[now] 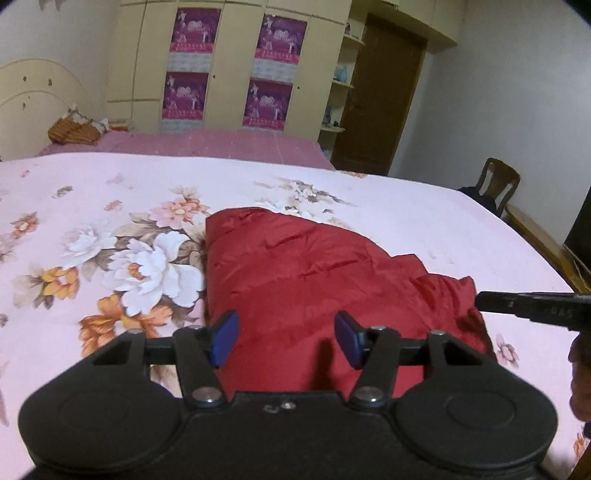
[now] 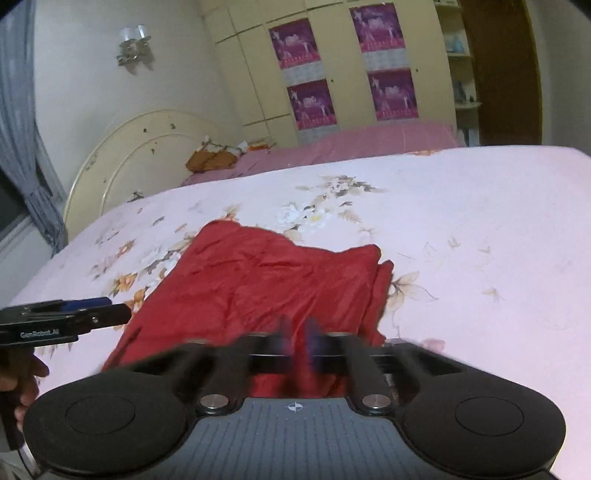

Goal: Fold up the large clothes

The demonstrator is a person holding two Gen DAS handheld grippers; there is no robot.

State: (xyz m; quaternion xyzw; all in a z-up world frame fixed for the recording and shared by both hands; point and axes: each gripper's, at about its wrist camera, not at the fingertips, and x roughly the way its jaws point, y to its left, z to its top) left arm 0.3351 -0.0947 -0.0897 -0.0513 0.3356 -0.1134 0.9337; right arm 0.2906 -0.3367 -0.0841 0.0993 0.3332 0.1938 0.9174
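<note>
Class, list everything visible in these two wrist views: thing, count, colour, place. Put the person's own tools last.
Garment: one, red, partly folded on the near bed.
Bedsheet: one, pale pink with flowers, covering the near bed.
Far bed: one, darker pink cover, behind.
Headboard: one, cream, left.
Cushion: one, orange-brown, on the far bed.
Wardrobe: one, cream, back wall.
Posters: four, purple, on the wardrobe.
Door: one, brown, right.
Chair: one, brown, right.
Wall lamp: one, silver.
Curtain: one, blue-grey, left.
Left claw: open, above the garment.
Right claw: blurred, nearly closed.

red garment (image 1: 295, 266) slightly glossy creased cloth; bedsheet (image 1: 110, 184) matt.
</note>
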